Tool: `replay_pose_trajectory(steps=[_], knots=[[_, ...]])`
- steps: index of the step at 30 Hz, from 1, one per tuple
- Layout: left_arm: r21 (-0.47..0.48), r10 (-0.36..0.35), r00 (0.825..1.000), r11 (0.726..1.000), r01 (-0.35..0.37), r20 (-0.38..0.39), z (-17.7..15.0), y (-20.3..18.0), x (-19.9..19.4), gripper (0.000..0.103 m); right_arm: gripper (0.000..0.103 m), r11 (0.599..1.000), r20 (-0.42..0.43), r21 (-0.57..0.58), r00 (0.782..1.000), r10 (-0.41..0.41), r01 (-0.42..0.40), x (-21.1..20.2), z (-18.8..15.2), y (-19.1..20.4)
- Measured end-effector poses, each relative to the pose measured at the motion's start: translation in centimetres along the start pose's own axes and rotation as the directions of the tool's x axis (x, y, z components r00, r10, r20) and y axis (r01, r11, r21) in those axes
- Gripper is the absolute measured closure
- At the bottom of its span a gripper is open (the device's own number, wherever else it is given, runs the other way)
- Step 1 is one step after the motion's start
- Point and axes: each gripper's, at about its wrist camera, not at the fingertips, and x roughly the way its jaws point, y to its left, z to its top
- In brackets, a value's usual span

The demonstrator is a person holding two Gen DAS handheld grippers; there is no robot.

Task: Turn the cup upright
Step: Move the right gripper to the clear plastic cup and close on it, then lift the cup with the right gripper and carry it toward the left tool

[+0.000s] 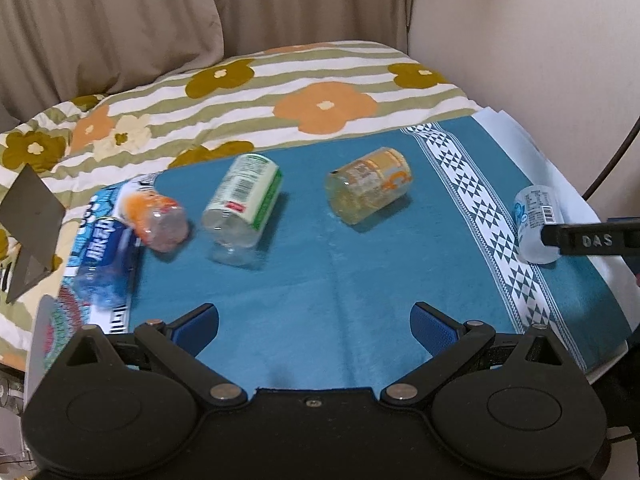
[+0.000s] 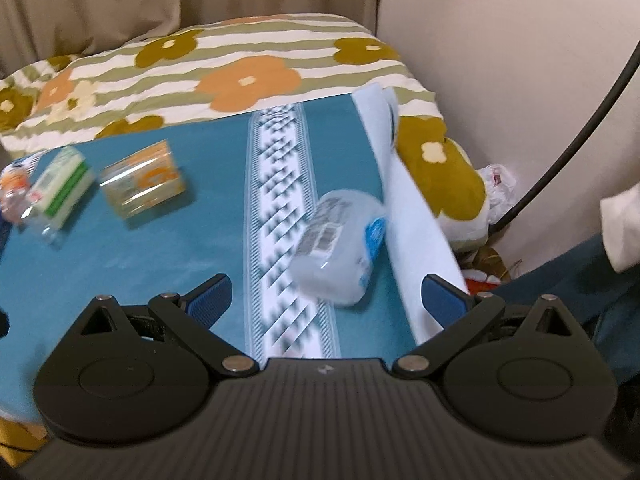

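Several clear plastic cups lie on their sides on a teal cloth (image 1: pixel 320 280). A blue-labelled cup (image 2: pixel 340 240) lies just ahead of my right gripper (image 2: pixel 326 294), which is open and empty; the same cup shows at the right edge in the left wrist view (image 1: pixel 536 220), partly behind one of the right gripper's fingers (image 1: pixel 588 240). An orange-labelled cup (image 1: pixel 370 184), a green-labelled cup (image 1: pixel 244 204) and an orange-pink cup (image 1: pixel 160 220) lie further left. My left gripper (image 1: pixel 314 330) is open and empty, well short of them.
A floral striped quilt (image 1: pixel 280 92) lies behind the cloth, with curtains and a wall beyond. A blue printed package (image 1: pixel 104 256) lies at the cloth's left edge. A white sheet (image 2: pixel 404 184) borders the cloth on the right. A black cable (image 2: pixel 580 120) hangs at the right.
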Motion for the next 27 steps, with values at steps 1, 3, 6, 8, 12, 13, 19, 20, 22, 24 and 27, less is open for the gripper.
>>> replay_pose_trajectory(steps=[1,3,6,8,12,13,19,20,22,24,27], knots=[[-0.001,-0.001,1.0,1.0,0.001,-0.007,0.1,-0.3,0.4,0.0,0.0,1.0,0.002,0.006,1.0,0.004,-0.004,0.7,0.2,-0.4],[-0.002,-0.001,1.0,1.0,0.001,-0.024,0.2,-0.9,1.4,0.0,0.0,1.0,-0.001,0.016,1.0,0.02,-0.02,2.0,0.6,-0.8],[0.003,0.005,0.999,1.0,-0.005,-0.048,0.3,-1.8,2.7,0.0,0.0,0.999,-0.009,0.017,0.999,0.037,-0.037,3.7,1.1,-0.9],[0.006,0.008,0.998,1.0,-0.008,-0.061,0.4,-2.2,3.5,0.0,0.0,0.999,-0.015,0.012,0.999,0.048,-0.047,4.7,1.3,-1.0],[0.012,0.012,0.997,1.0,-0.011,-0.079,0.7,-2.9,4.7,0.0,0.0,0.997,-0.037,0.016,0.996,0.077,-0.077,6.4,1.6,-0.8],[0.013,0.011,0.996,1.0,-0.01,-0.083,0.8,-3.1,4.9,0.0,0.0,0.997,-0.042,0.019,0.996,0.081,-0.08,6.7,1.6,-0.8],[0.029,-0.001,0.995,1.0,0.004,-0.097,1.4,-4.1,6.2,0.0,0.013,0.995,-0.069,0.03,0.993,0.092,-0.09,7.9,1.6,-1.0],[0.033,-0.003,0.995,0.999,0.006,-0.098,1.4,-4.3,6.4,0.0,0.016,0.995,-0.076,0.031,0.993,0.095,-0.093,8.1,1.5,-1.0],[0.04,-0.005,0.995,0.999,0.009,-0.1,1.5,-4.5,6.6,0.0,0.026,0.995,-0.091,0.033,0.991,0.101,-0.098,8.4,1.3,-1.1],[0.043,-0.006,0.995,0.999,0.01,-0.102,1.5,-4.6,6.8,0.0,0.026,0.994,-0.094,0.034,0.99,0.107,-0.104,8.6,1.2,-1.3],[0.041,-0.007,0.995,0.999,0.012,-0.103,1.5,-4.5,6.8,0.0,0.027,0.994,-0.093,0.027,0.989,0.111,-0.109,8.5,1.1,-1.2]])
